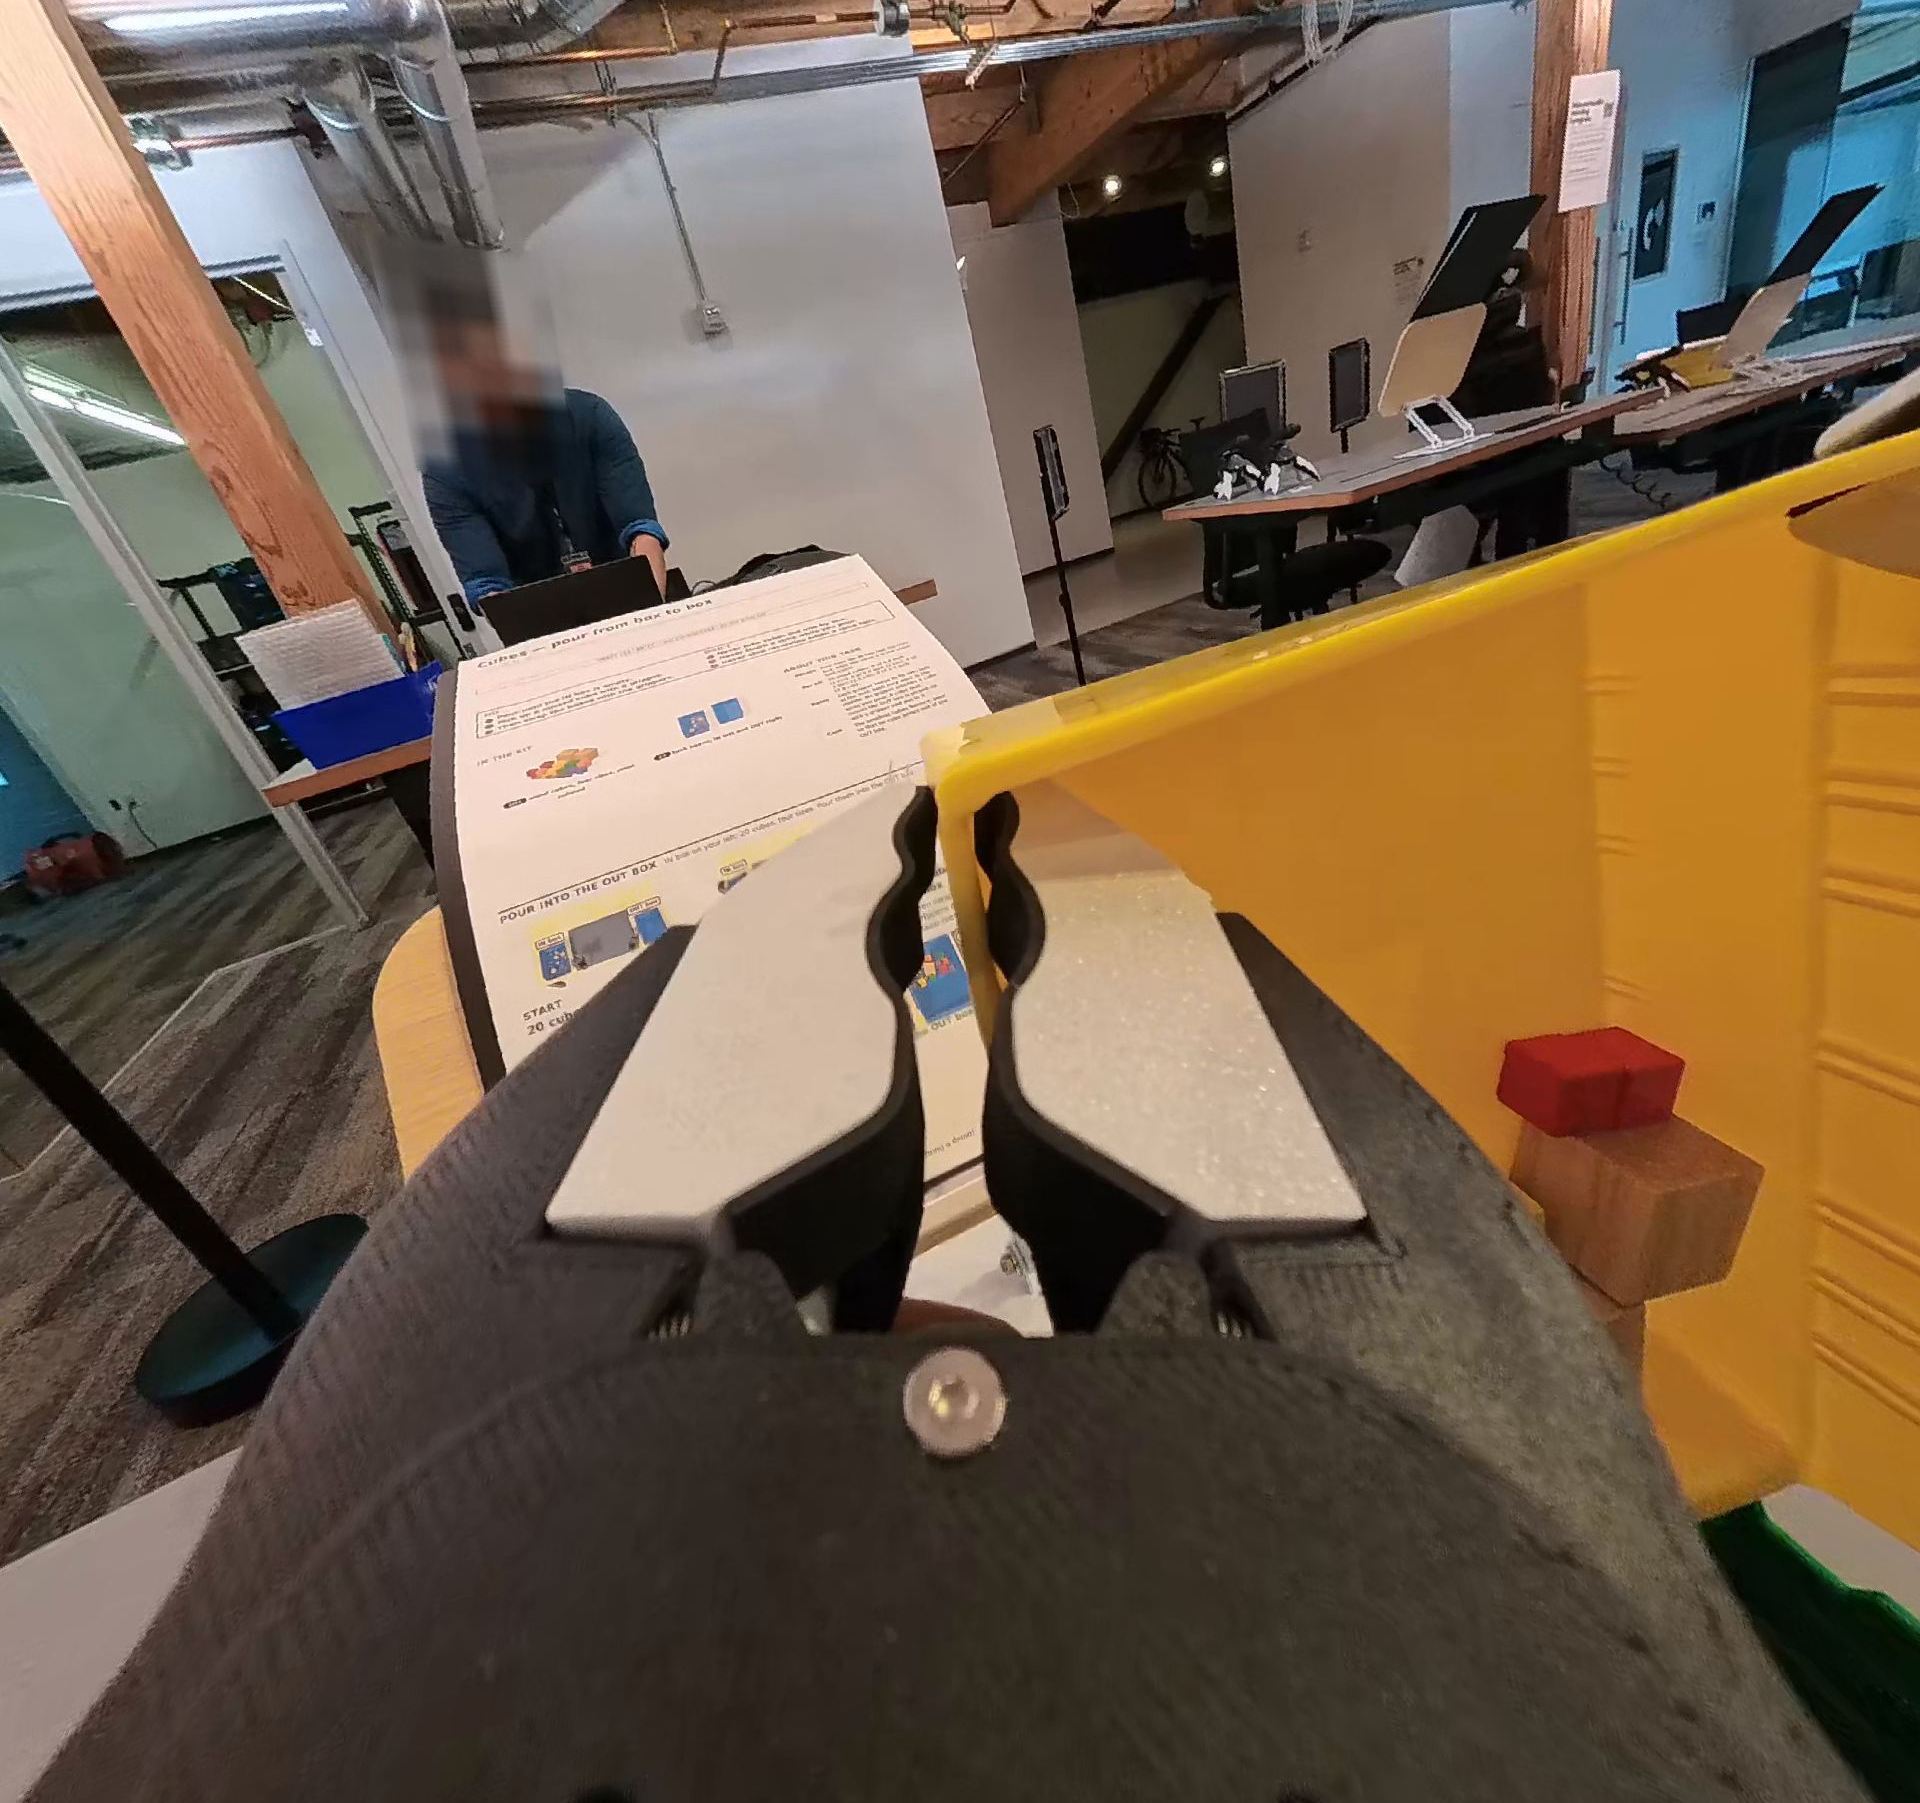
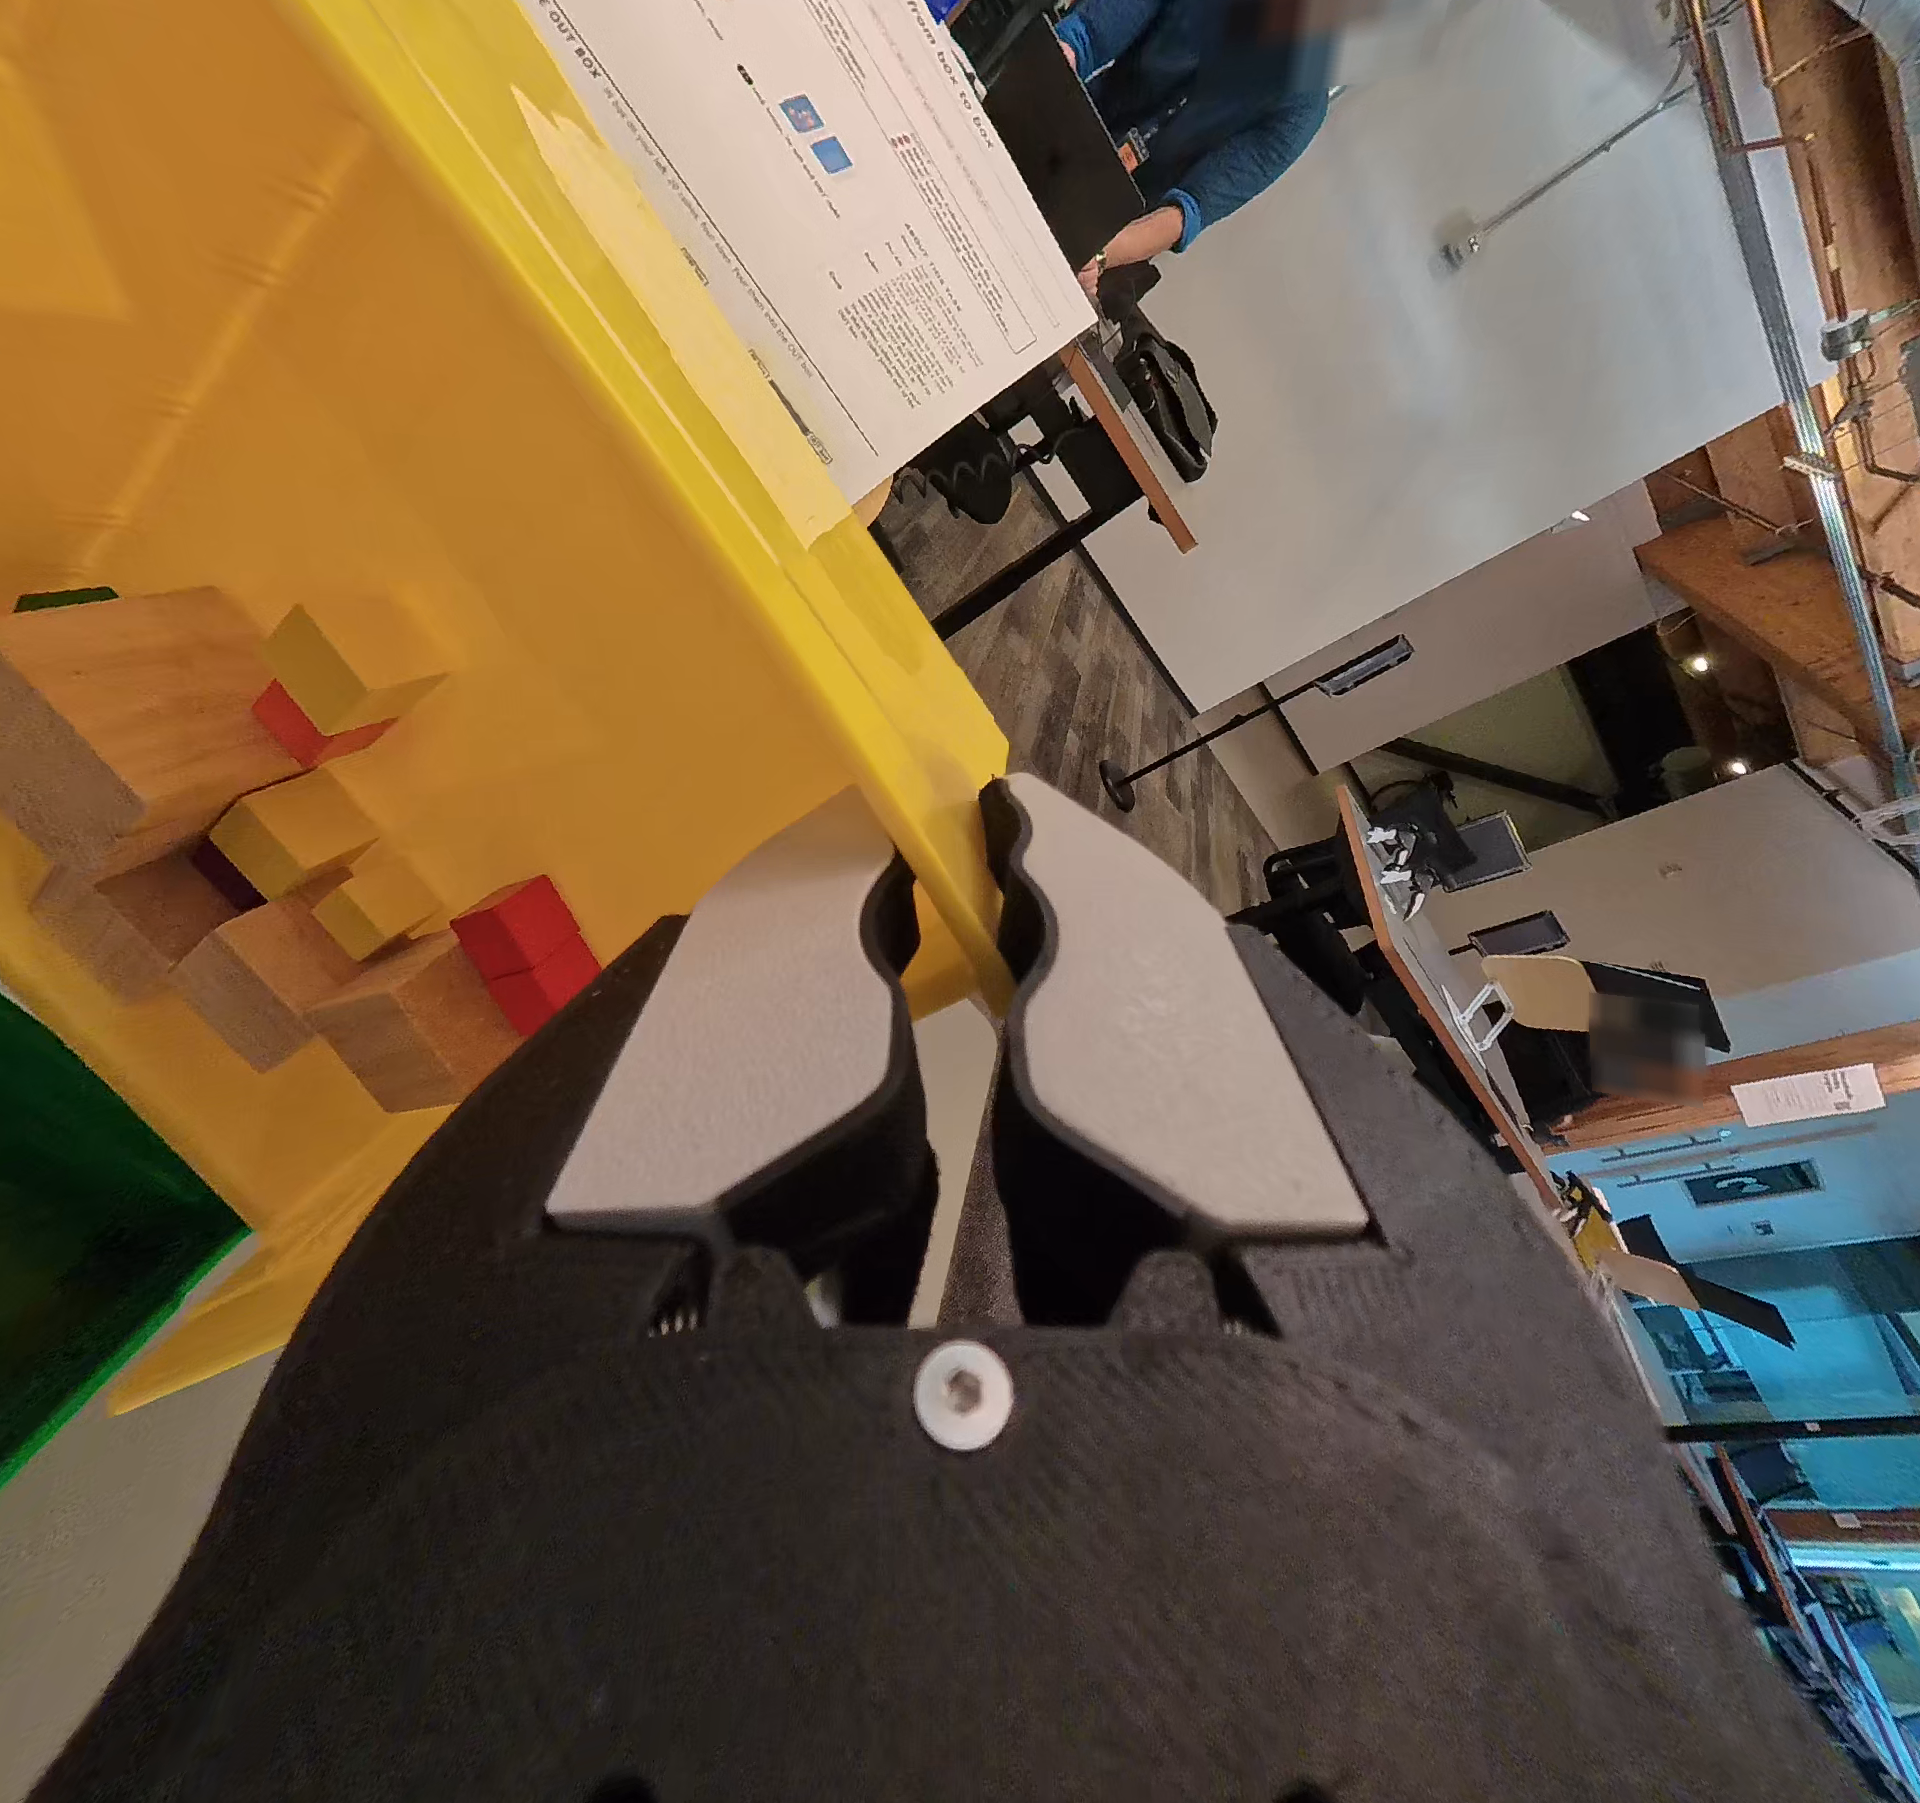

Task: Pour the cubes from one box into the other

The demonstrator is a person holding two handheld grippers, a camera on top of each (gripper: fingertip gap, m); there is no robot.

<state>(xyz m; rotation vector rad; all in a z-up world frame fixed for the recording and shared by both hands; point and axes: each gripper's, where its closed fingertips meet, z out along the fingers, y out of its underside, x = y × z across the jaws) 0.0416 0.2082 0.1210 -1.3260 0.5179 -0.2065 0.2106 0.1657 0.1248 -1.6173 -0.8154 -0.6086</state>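
A yellow plastic box (image 1: 1455,818) is lifted and tilted. My left gripper (image 1: 956,818) is shut on its rim at one corner. My right gripper (image 2: 956,860) is shut on the rim of the same yellow box (image 2: 416,351) at another edge. Inside the box lie wooden cubes: a red cube (image 1: 1590,1078) on a plain wood cube (image 1: 1642,1208) in the left wrist view, and several plain, yellow and red cubes (image 2: 312,870) piled against one wall in the right wrist view. A green box (image 2: 73,1223) shows below the yellow one, its edge also in the left wrist view (image 1: 1829,1628).
A white instruction sheet (image 1: 675,766) stands upright behind the boxes on a round wooden table (image 1: 416,1036). A person in a blue top (image 1: 540,496) sits at a laptop beyond it. A black stand base (image 1: 239,1306) is on the carpet to the left.
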